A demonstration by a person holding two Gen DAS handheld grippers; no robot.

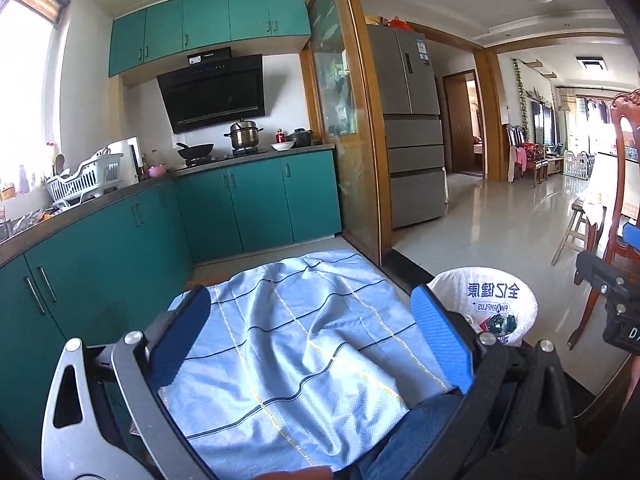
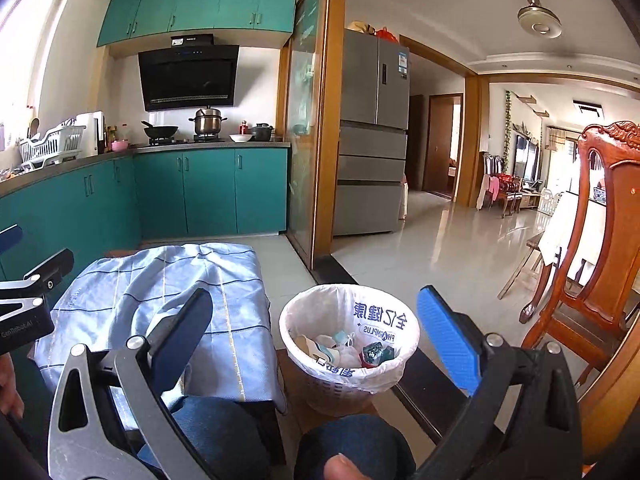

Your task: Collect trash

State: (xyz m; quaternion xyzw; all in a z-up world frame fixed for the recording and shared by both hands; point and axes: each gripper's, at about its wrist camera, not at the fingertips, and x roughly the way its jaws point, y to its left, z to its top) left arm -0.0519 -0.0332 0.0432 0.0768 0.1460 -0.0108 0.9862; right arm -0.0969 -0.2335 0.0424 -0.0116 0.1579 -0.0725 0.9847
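A small waste basket (image 2: pixel 348 384) lined with a white printed bag stands on the floor right of a low table; several pieces of trash (image 2: pixel 344 350) lie inside. It also shows in the left wrist view (image 1: pixel 486 300). My left gripper (image 1: pixel 310 304) is open and empty above the table's blue checked cloth (image 1: pixel 288 340). My right gripper (image 2: pixel 316 312) is open and empty, held above and in front of the basket. The cloth (image 2: pixel 160 292) shows no trash on it.
Teal kitchen cabinets (image 2: pixel 208 192) with a stove and pots run behind and left. A glass sliding door (image 2: pixel 308 140) and grey fridge (image 2: pixel 372 132) stand behind the basket. A carved wooden chair (image 2: pixel 592 260) stands right. My knees (image 2: pixel 352 444) are below.
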